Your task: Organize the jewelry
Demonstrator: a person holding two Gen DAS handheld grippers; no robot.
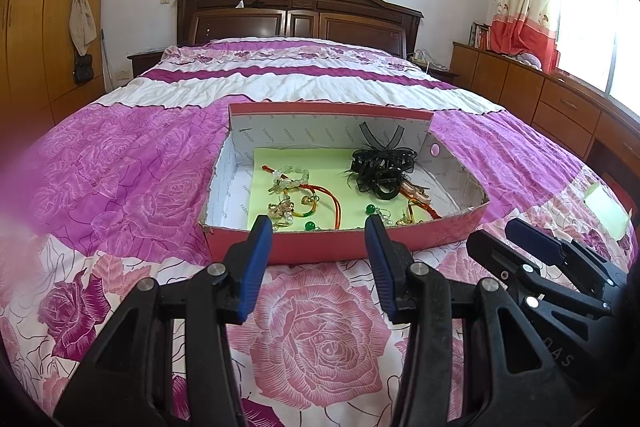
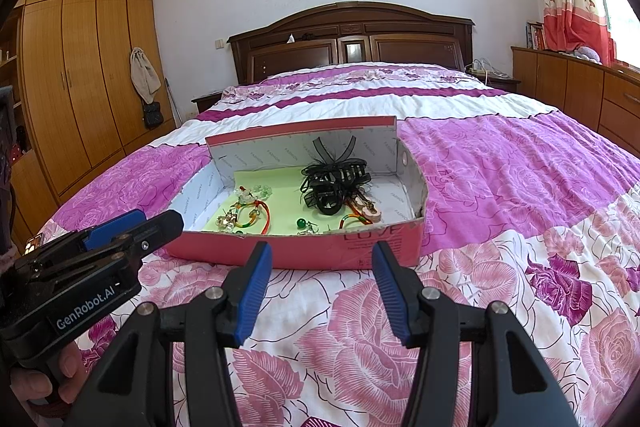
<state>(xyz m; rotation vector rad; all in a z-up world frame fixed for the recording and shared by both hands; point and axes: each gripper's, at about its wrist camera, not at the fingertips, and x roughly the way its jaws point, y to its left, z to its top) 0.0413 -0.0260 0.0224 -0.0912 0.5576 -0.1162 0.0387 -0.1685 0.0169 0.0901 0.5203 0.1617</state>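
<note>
A pink shoe box (image 1: 332, 109) (image 2: 300, 131) lies open on the bed, lined with pale green paper (image 1: 320, 163). Inside are a black ribbon hair-accessory cluster (image 1: 380, 167) (image 2: 334, 183), a bead bracelet on red cord (image 1: 288, 177) (image 2: 254, 195), a rainbow bangle (image 1: 312, 213) and green bead earrings (image 1: 370, 209) (image 2: 300, 223). My left gripper (image 1: 317, 225) (image 2: 158, 219) hovers just short of the box's near wall, open with nothing between its fingers. Beside it on the right, my right gripper (image 2: 322, 251) (image 1: 496, 233) is also open and holds nothing.
The box rests on a pink and white rose-patterned quilt (image 1: 320, 339). A dark wooden headboard (image 2: 352, 43) stands at the far end, a wardrobe (image 2: 72, 67) on the left, low cabinets (image 1: 520, 83) on the right. A sheet of green paper (image 1: 604, 205) lies at the right edge. A hand (image 2: 68, 367) holds the left gripper.
</note>
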